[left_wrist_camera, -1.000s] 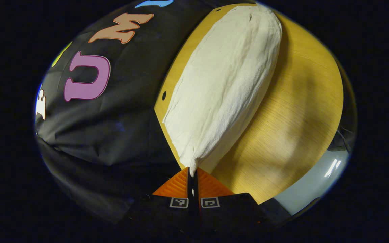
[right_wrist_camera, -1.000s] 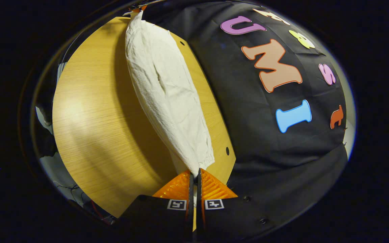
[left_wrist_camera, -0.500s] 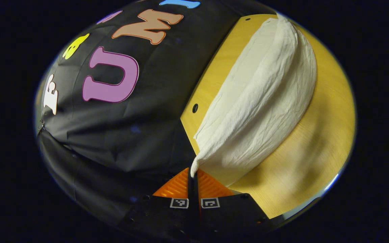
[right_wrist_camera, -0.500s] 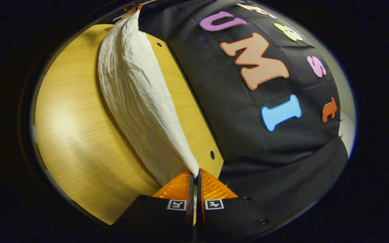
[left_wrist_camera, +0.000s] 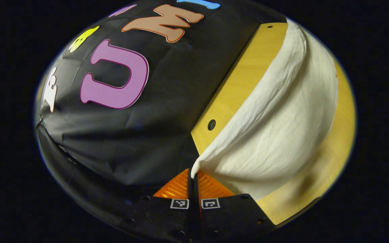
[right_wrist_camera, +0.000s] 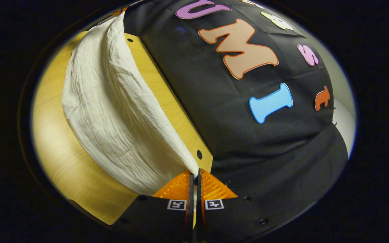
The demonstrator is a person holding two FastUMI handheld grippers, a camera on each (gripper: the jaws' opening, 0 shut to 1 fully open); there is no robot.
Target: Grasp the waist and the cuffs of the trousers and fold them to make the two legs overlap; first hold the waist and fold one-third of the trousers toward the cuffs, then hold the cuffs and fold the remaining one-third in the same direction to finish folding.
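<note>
At the bottom of the left gripper view the left claw [left_wrist_camera: 193, 175] is clamped tight on one corner of the crumpled cream-white cotton trousers [left_wrist_camera: 282, 131], a little point of cloth pinched between its two fingers. In the right gripper view the right claw [right_wrist_camera: 194, 176] pinches the opposite end of the same edge in the same way, fingers closed with only cloth between them.

From both pinch points the cloth runs away taut along a raised ridge and then falls in a broad sheet onto the yellow wood-grain tabletop [left_wrist_camera: 245, 77]. A second ago the garment lay as a narrow, nearly flat band along the tabletop's far side; now the held edge is lifted and carried toward the black cloth wall, and the fabric fans out wide beneath it (the ridge line is plainly higher than the rest). Past the ridge in the left gripper view a bare strip of tabletop with two small round holes [left_wrist_camera: 211, 124] lies between the trousers and the booth's wall.

Judging by this, the lengthwise fold that lays one leg over the other is in mid-swing: the edge is up and not yet set down. Which end is waist and which cuffs cannot be told here.
</note>
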